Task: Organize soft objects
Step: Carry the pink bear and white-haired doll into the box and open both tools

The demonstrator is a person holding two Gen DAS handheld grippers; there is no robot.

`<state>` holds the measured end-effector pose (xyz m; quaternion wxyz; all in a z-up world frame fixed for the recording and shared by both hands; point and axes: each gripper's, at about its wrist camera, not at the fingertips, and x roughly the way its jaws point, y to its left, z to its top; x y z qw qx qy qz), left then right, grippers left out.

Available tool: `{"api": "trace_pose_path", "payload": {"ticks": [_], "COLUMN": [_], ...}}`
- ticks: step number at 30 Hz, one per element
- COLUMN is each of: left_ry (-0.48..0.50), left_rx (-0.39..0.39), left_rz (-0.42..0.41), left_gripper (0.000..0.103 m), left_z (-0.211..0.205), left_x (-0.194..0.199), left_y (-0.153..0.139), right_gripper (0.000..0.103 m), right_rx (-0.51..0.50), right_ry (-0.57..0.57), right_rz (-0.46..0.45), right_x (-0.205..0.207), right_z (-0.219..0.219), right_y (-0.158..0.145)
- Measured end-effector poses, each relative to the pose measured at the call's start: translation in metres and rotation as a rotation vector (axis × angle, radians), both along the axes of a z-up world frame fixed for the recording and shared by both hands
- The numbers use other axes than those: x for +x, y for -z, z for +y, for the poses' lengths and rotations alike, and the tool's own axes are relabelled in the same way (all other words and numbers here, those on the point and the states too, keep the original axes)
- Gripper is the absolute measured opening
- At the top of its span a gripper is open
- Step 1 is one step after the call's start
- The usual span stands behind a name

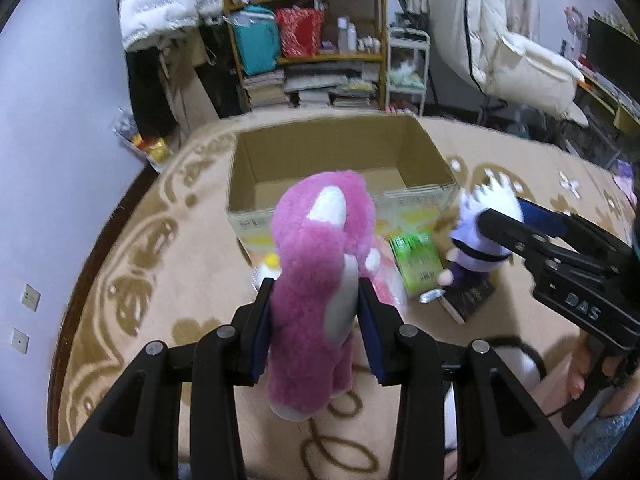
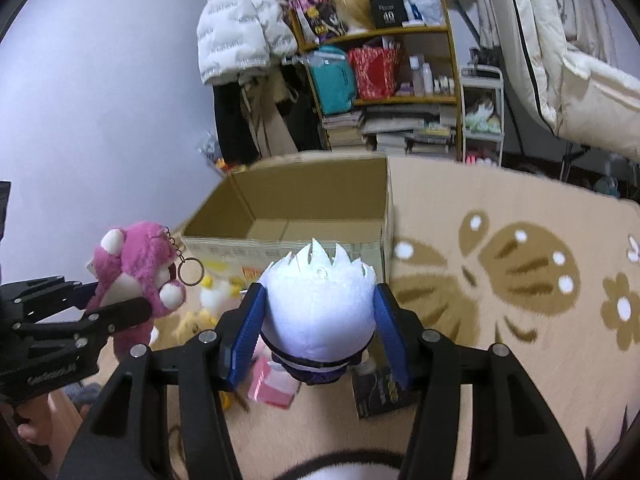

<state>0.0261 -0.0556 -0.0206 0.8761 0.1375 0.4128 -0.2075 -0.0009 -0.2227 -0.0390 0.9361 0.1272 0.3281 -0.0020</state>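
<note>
The cardboard box (image 1: 340, 168) stands open and looks empty near the far edge of the patterned rug (image 1: 132, 248), and both toys hang in the air on its near side, short of its front wall. The likeliest trouble is at that wall: a toy carried in too low would catch the rim and could push the light box back across the rug.

The pink plush bear (image 1: 316, 280), the bigger of the two toys, sits upright in the left tongs (image 1: 316, 292), whose pads press into its fur at a narrow setting. Its body hangs well below the pads, so it may swing and clip the box edge. The keyring (image 2: 191, 271) dangling on a chain from its head could also snag on the cardboard.

The white-haired plush doll (image 2: 320, 308) is in the right tongs (image 2: 318, 312), with the blue pads at either side of its round head. The right view does not settle whether both pads bear firmly on it. The jaws are closing, and a soft, rounded head may squirt out of a loose pinch and drop among the clutter.

Count: one box, two tongs, two plush toys aloft. On the rug before the box lie one green packet (image 1: 418, 266), one pink packet (image 2: 272, 384), one dark booklet (image 2: 380, 392) and some yellow-and-white soft toys (image 2: 208, 300), too jumbled to number.
</note>
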Motion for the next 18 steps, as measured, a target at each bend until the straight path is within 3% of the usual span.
{"api": "trace_pose_path", "payload": {"ticks": [8, 18], "left_ry": [-0.075, -0.106], "left_rx": [-0.01, 0.007], "left_rz": [-0.08, -0.148], "left_gripper": [0.038, 0.039], "left_z": [0.0, -0.013], "left_x": [0.045, 0.091], "left_y": [-0.019, -0.031], "right_gripper": [0.058, 0.058], "right_rx": [-0.03, -0.02], "right_ry": [-0.026, -0.024], "right_rz": [-0.094, -0.15], "right_x": [0.021, 0.056], "right_z": [0.007, -0.009], "right_y": [-0.038, -0.051]}}
